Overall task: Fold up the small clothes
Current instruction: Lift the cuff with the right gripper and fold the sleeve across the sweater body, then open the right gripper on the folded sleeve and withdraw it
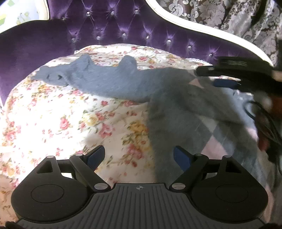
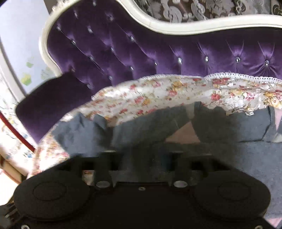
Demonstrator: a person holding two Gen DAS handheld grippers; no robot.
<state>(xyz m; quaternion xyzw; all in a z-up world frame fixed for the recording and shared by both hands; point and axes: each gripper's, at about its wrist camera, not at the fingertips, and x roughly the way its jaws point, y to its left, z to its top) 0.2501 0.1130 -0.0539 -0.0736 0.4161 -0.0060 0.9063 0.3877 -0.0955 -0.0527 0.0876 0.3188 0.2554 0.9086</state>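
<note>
A small grey fuzzy garment [image 1: 123, 82] with pink argyle patches lies on the floral seat cover [image 1: 52, 114]. One sleeve stretches left, and the body hangs toward the right. My left gripper [image 1: 139, 158] is open and empty just above the cover, with the garment's edge at its right finger. My right gripper [image 1: 208, 77] comes in from the right with its fingers at the garment's upper edge. In the right wrist view the garment [image 2: 238, 126] covers that gripper's fingers, so its jaws are hidden. The view is blurred.
The purple tufted sofa back [image 1: 114, 22] with a white frame rises behind the seat. A dark purple armrest [image 1: 26, 45] is at the left. A patterned curtain [image 1: 220, 12] hangs behind the sofa.
</note>
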